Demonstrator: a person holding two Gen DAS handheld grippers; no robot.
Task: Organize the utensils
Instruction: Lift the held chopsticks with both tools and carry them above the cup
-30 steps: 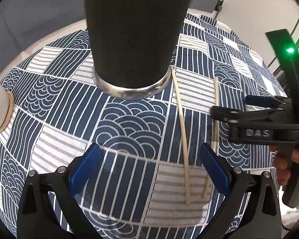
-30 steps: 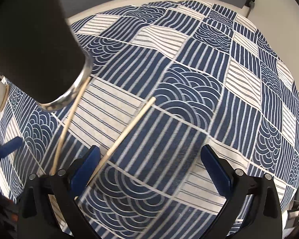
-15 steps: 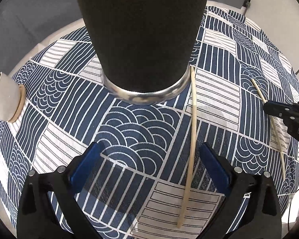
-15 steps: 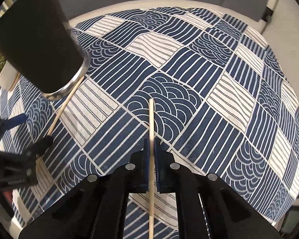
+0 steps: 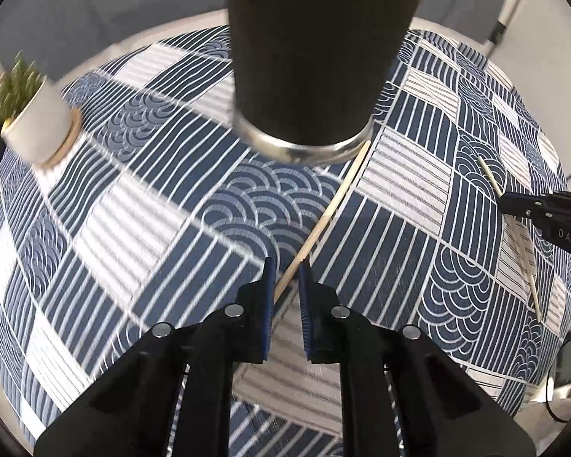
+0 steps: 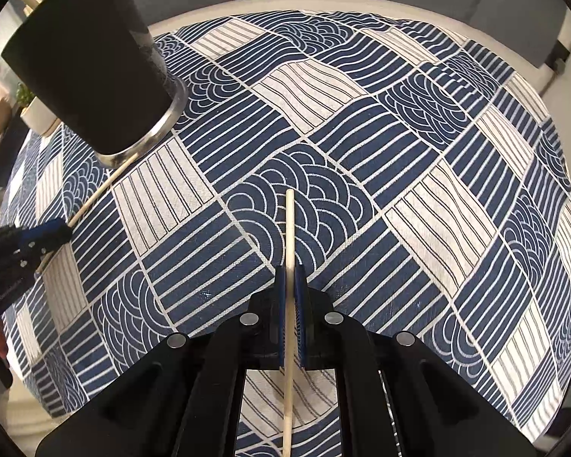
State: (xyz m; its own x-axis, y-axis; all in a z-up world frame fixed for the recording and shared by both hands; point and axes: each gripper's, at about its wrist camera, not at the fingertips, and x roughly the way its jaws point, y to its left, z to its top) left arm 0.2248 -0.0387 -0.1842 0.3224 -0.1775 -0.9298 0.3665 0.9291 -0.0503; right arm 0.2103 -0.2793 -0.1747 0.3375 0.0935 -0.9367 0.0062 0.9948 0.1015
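Both pairs of jaws stood wide a second ago, and both have since come in around a chopstick each. Seen from the left wrist, the left gripper point(image 5: 285, 266) has its blue pads drawn narrow and closing on the near end of the first chopstick point(image 5: 325, 221); the stick lies between them against the left pad, with a sliver of gap still showing beside the right one. That stick runs up and to the right across the blue and white patterned tablecloth point(image 5: 152, 209), and its far tip ends just beside the steel base of the black cup point(image 5: 316, 57), which stands upright at the far middle of the table. Seen from the right wrist, the right gripper point(image 6: 290, 270) is clamped on the second chopstick point(image 6: 290, 221), which passes straight through the pressed pads, its far end lying over a wave-patterned patch of cloth and its near end running back toward the camera. In that same view the cup stands at the far left, with pale stick ends showing above its rim, and the left gripper's blue tips sit at the left edge on the first stick. From the left wrist, the right gripper appears at the right edge, black with white letters, crossing its stick. A small potted plant point(image 5: 34, 114) in a white pot on a wooden coaster stands at the far left of the table, blurred in that picture.
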